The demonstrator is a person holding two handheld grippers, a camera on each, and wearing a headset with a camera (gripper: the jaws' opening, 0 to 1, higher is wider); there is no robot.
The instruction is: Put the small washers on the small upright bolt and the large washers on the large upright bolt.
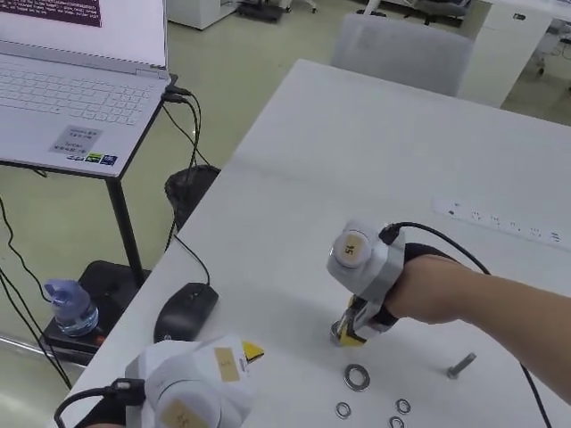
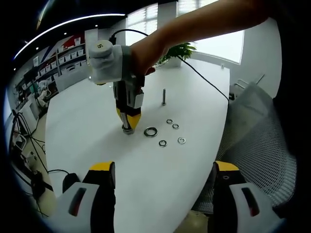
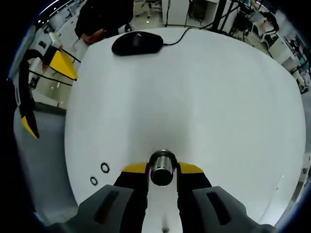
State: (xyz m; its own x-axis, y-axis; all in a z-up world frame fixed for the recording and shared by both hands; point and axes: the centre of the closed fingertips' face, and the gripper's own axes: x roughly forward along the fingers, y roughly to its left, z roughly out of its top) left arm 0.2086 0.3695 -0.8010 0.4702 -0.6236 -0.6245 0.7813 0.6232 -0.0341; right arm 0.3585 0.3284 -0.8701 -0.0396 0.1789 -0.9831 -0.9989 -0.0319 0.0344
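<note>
Standing the large bolt on the table, I judge; right tool grasps it, left tool hangs released. Next needs steady letting-go, then the large washer

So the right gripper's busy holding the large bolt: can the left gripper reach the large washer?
Probably yes: left gripper open, bare table up to the large washer, right gripper close beside it.

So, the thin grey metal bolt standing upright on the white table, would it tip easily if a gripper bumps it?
Probably yes: the thin grey metal bolt stands tall and narrow with nothing holding it, so a side bump would likely topple it. Once down, its round shank would probably roll on the smooth white table.
</note>
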